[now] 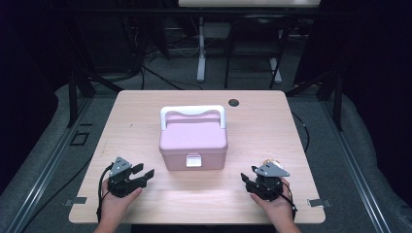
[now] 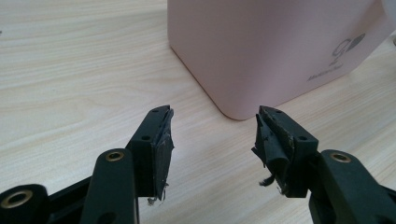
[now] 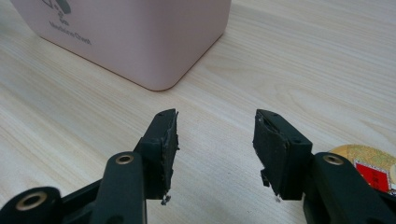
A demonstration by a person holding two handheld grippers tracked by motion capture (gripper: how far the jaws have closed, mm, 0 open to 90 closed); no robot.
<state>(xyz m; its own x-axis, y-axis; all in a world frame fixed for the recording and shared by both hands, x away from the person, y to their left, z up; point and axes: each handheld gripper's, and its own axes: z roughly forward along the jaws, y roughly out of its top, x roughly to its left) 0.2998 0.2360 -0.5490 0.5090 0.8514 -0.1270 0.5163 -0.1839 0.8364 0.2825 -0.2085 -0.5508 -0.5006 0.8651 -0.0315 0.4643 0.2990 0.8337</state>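
The pink box [image 1: 193, 141] sits latched mid-tabletop [image 1: 145, 107], so the left claw [image 1: 142, 173] and right claw [image 1: 248, 181] flank it, both empty with jaws apart, presumably positioned for access.

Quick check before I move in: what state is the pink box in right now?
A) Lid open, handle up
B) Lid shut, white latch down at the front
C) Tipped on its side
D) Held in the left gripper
B: the pink box stands upright on the table, lid closed, with its white latch down at the front, and both grippers are apart from it.
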